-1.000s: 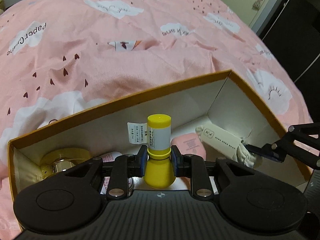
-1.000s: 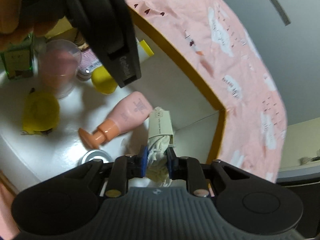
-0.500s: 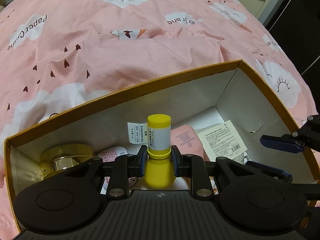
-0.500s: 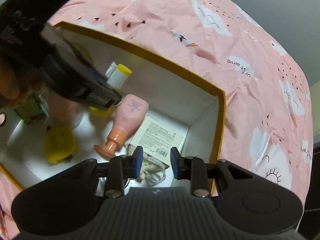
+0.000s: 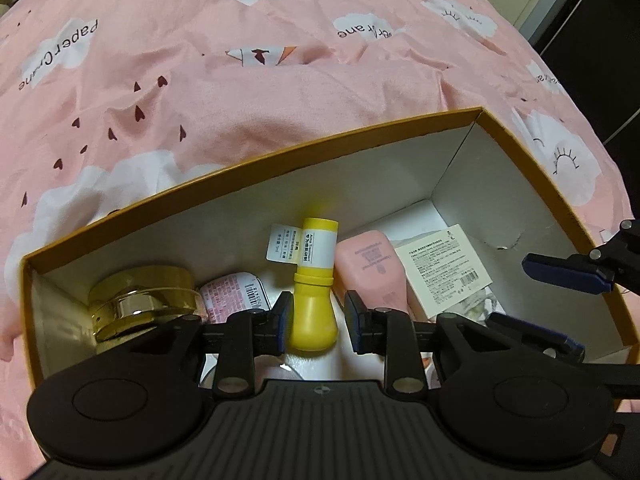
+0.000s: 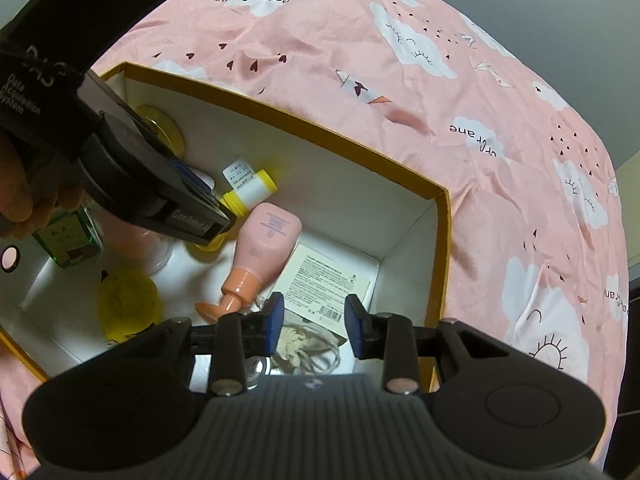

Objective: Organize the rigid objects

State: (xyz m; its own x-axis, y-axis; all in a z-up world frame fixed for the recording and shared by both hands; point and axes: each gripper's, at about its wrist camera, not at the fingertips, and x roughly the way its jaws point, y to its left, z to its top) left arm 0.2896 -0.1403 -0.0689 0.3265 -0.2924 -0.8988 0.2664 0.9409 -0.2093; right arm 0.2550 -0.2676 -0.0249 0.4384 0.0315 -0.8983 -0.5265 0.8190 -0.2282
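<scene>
Two claws work over one box [image 5: 256, 162] with an orange rim and white inside, which sits on a bed with a pink cover [image 5: 240, 80].

Between the fingers of the left claw [image 5: 318, 322] is a yellow bottle [image 5: 313, 300]. It lies tilted in the box, its cap toward the far wall, with a white tag on it. The jaws have just been opening: the left pad is at the side of the bottle, the right pad stands clearly apart from it, so the bottle is not gripped. Just right of it lies a pink bottle [image 5: 368, 268], on its side, its peach neck toward the near side. Right of this is a white card [image 5: 442, 270] with small print and a barcode. Left of the yellow bottle are a pink-printed tube [image 5: 232, 294] and a gold jar [image 5: 140, 300].

The right claw [image 6: 314, 326] has also just been opening; its jaws are narrow and empty, above the card and a cream cloth pouch [image 6: 294, 346] with a cord. In the right view also a green glass bottle [image 6: 68, 240], a clear cup [image 6: 140, 246] and a round yellow thing [image 6: 126, 300] are in the box. A hand [image 6: 24, 196] holds the left claw.
</scene>
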